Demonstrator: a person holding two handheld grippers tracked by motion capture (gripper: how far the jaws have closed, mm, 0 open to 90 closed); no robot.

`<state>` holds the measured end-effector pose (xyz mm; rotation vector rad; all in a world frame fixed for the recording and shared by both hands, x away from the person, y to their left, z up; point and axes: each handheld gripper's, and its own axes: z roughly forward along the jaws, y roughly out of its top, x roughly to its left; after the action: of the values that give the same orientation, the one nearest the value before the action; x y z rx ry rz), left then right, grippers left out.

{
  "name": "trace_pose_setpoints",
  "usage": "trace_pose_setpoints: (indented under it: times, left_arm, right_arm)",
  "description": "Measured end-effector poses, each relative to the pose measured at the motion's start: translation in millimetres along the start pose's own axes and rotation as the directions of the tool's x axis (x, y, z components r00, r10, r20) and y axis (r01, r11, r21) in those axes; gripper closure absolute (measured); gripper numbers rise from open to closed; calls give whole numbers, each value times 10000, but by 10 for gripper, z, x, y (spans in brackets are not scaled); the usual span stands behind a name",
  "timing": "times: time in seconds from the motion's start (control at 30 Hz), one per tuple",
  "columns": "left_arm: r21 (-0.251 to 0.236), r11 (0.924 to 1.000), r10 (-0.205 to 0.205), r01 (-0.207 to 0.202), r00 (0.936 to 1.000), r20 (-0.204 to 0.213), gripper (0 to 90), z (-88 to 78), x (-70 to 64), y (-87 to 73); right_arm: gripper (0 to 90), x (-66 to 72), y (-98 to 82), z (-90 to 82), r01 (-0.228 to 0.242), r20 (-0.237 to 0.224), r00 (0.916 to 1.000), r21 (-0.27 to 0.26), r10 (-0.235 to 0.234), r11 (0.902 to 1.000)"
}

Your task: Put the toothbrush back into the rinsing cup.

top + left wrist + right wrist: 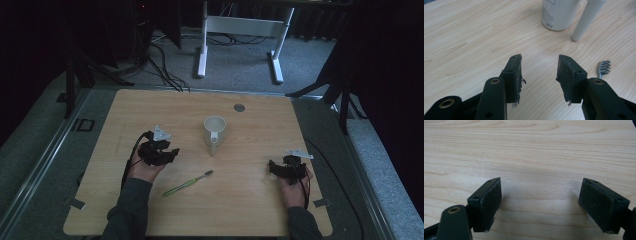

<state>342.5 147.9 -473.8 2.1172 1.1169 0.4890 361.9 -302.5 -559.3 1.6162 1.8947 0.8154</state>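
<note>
A white mug [215, 130] stands upright near the middle of the wooden table [250, 210], its handle [214, 145] turned toward the person. A green toothbrush [186, 184] lies flat in front of it, bristles to the right. My left gripper [171, 152] rests left of the mug, open with bare wood between its jaws. In the left gripper view [540, 59] the mug [559, 12] and its handle [587, 20] are ahead on the right, and the brush head [604, 68] lies beside the right jaw. My right gripper [273, 166] [541, 182] sits at the front right, wide open over bare wood.
A small grey round cap [239, 107] is set into the table's far side. Beyond the far edge, on grey carpet, stand a white desk frame [240, 25] and loose black cables [160, 65]. Dark stands flank the table on both sides.
</note>
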Motion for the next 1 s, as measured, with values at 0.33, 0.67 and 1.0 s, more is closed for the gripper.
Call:
trace_pose_setpoints:
  times: [0.33, 0.67, 1.0]
  left_arm:
    - [77, 9999, 134, -135, 9998, 112, 552, -24, -75, 52]
    - [177, 9994, 307, -312, 9992, 255, 552, -40, -131, 85]
    - [217, 9988, 421, -430, 9984, 376, 556, -56, -196, 113]
  right_arm:
    - [180, 0, 0, 0, 0, 1, 10000, -1, 0, 10000]
    - [180, 0, 0, 0, 0, 1, 10000, -1, 0, 10000]
    - [181, 0, 0, 0, 1, 1, 10000, -1, -1, 10000]
